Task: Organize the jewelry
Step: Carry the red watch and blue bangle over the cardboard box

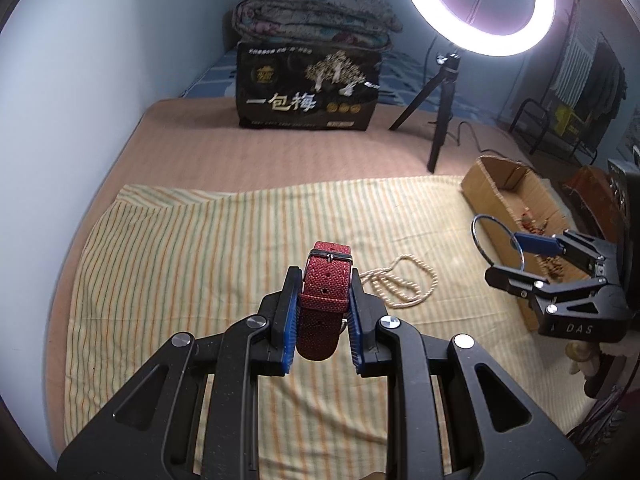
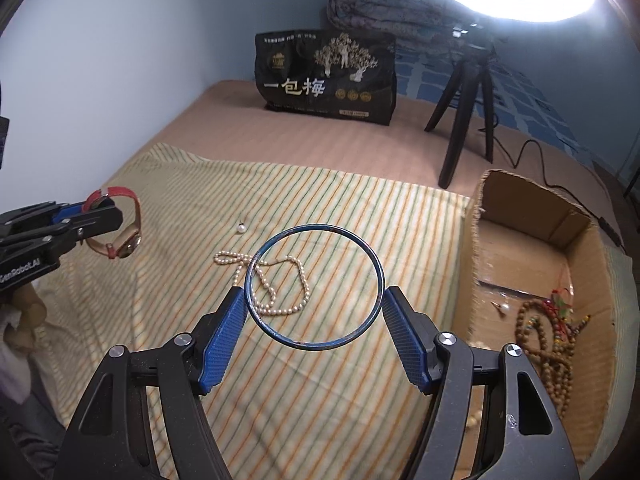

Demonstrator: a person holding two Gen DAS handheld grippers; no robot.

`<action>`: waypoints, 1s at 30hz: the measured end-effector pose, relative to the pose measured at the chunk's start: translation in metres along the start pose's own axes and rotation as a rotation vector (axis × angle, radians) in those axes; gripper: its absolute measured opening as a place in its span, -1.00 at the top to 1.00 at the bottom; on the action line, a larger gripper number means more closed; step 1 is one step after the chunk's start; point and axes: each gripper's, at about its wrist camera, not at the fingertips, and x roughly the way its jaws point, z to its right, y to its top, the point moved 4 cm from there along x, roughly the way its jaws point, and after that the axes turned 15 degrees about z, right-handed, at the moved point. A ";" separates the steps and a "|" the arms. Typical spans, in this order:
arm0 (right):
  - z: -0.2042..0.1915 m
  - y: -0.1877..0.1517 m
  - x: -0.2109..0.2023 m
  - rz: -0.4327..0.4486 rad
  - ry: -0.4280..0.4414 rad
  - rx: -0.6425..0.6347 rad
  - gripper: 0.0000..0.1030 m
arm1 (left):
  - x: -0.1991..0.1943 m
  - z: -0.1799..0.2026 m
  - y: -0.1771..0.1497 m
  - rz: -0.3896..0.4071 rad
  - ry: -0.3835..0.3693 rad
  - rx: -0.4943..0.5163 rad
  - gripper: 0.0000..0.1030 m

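My left gripper (image 1: 322,300) is shut on a red watch strap (image 1: 326,284) and holds it above the striped cloth (image 1: 180,260); the watch also shows in the right wrist view (image 2: 116,224) in the left gripper (image 2: 100,216). My right gripper (image 2: 314,308) is shut on a blue metal bangle (image 2: 316,346), held above the cloth left of the cardboard box (image 2: 532,248). The bangle (image 1: 478,236) and the right gripper (image 1: 516,254) also show at the right of the left wrist view. A pearl necklace (image 2: 302,292) lies on the cloth; it shows as well in the left wrist view (image 1: 404,284).
A loose pearl earring (image 2: 241,229) lies on the cloth. The box holds wooden bead strings (image 2: 548,340). A ring light (image 1: 476,4) on a black tripod (image 1: 436,120) and a black printed bag (image 1: 308,88) stand behind. A blue wall runs along the left.
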 end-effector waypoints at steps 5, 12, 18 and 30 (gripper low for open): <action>0.014 -0.002 -0.024 0.015 -0.004 0.014 -0.35 | -0.008 0.024 0.009 0.024 -0.031 0.008 0.61; 0.043 -0.009 -0.055 0.022 -0.027 0.040 -0.35 | -0.008 0.066 0.024 0.054 -0.088 0.019 0.61; 0.073 -0.021 -0.078 0.023 -0.070 0.060 -0.35 | -0.002 0.100 0.034 0.068 -0.132 0.022 0.61; 0.116 -0.032 -0.103 0.026 -0.119 0.099 -0.35 | 0.019 0.169 0.045 0.076 -0.217 0.022 0.61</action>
